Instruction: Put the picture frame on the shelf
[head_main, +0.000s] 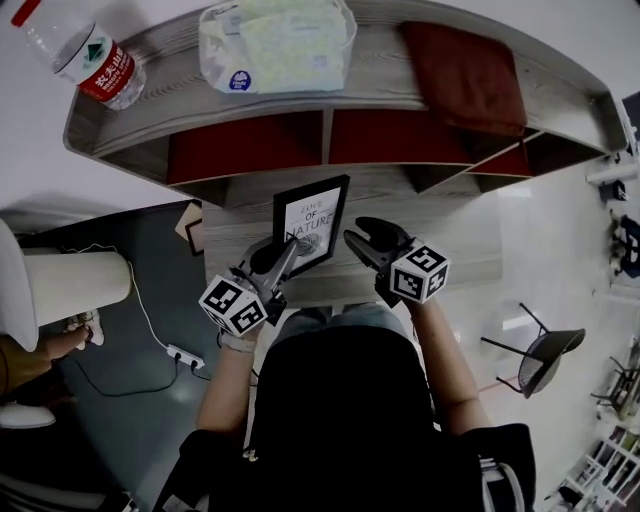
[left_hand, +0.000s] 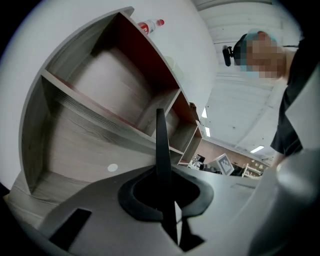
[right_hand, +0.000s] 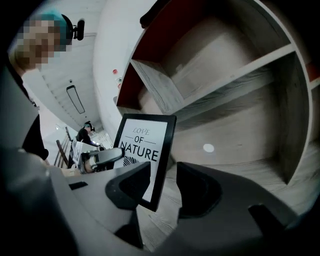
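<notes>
A black rectangular picture frame (head_main: 311, 222) with a white print reading "LOVE OF NATURE" is seen standing upright on the lower board of a grey wood-grain shelf unit (head_main: 440, 215) with dark red back panels. The frame is set near the front edge of that board, below the divider between two red-backed compartments. Whether its lower edge bears on the board cannot be told.

The left gripper (head_main: 288, 252) is clamped on the frame's lower left edge. In the left gripper view the frame (left_hand: 160, 140) is shown edge-on as a thin black blade, pinched between the pressed-in jaws of the gripper (left_hand: 165, 192), with the shelf unit (left_hand: 90, 130) behind it.

The right gripper (head_main: 358, 232) is held just beside the frame's right edge, its jaws spread and nothing gripped. In the right gripper view the frame (right_hand: 142, 150) is seen face-on beyond the gap of the gripper (right_hand: 165, 187) (its lower right corner falls behind the left-hand jaw), and the left gripper (right_hand: 97, 159) is seen at the frame's far side. A small white round dot (right_hand: 208, 148) is seen on the shelf unit (right_hand: 235, 105).

On the top board a clear plastic water bottle with a red label (head_main: 95, 62), a clear plastic pack of pale contents (head_main: 275, 45) and a dark red folded cloth (head_main: 465, 75) are laid well apart.
</notes>
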